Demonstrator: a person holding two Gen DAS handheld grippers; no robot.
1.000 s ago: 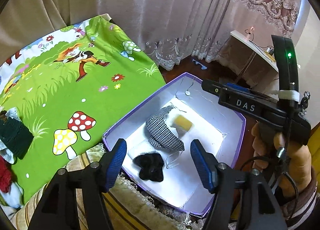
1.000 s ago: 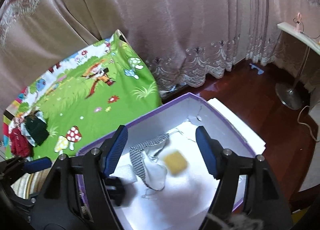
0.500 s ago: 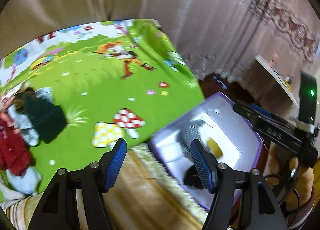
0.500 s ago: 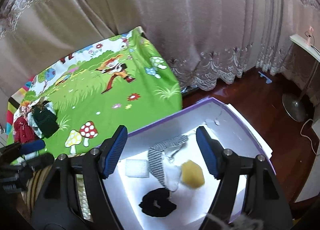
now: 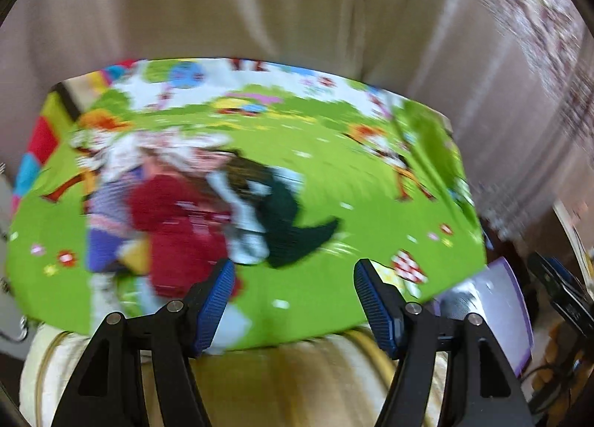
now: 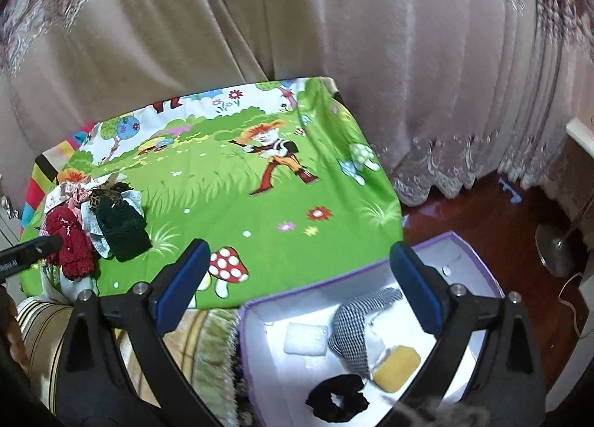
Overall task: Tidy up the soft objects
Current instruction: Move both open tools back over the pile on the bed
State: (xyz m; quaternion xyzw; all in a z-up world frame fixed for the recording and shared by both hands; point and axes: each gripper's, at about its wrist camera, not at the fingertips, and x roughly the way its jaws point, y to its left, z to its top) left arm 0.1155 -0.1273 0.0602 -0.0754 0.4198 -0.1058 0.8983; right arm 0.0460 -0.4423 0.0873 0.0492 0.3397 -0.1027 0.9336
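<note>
Turning from the purple-rimmed box point(image 6: 479, 260), we now face the pile of soft items point(image 6: 92, 234) left on the green cartoon sheet point(image 6: 260, 204); a second ago our left gripper point(image 5: 293, 300) looked down into that box. It hangs spread and empty. Our right gripper point(image 6: 297, 286) is opening, nothing between its jaws, above the box where the black scrunchie point(image 6: 338, 397), checked cloth point(image 6: 352, 326) and yellow sponge point(image 6: 397, 367) already lie. We judge another pickup comes next. Blur smears the left view, so individual pieces there stay unclear.
</note>
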